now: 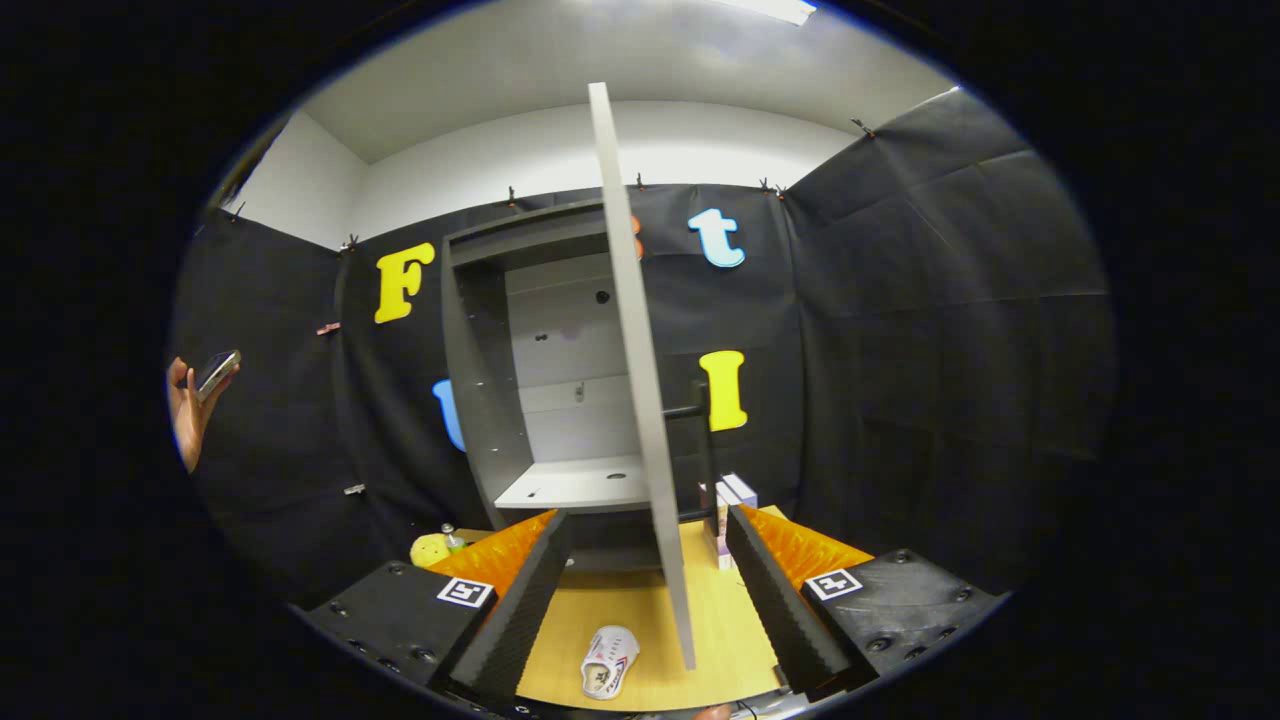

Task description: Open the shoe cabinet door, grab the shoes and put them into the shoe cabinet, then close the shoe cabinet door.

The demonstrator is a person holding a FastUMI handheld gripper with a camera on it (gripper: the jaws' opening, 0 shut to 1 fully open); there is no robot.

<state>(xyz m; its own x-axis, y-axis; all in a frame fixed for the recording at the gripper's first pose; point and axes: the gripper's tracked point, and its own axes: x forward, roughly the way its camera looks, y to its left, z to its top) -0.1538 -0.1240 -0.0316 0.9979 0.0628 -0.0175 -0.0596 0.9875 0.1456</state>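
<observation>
Gripper (645,590) fingers held wide apart, nothing gripped; cabinet door (640,400) swung open edge-on between them; shoe (608,662) on floor, not yet stowed; door closing left

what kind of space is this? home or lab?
Likely a staged recording booth, not a home: black cloth walls are clipped up around a lone shoe cabinet with its door swung open. A white shoe lies on the wooden table between the open tool fingers.
</observation>
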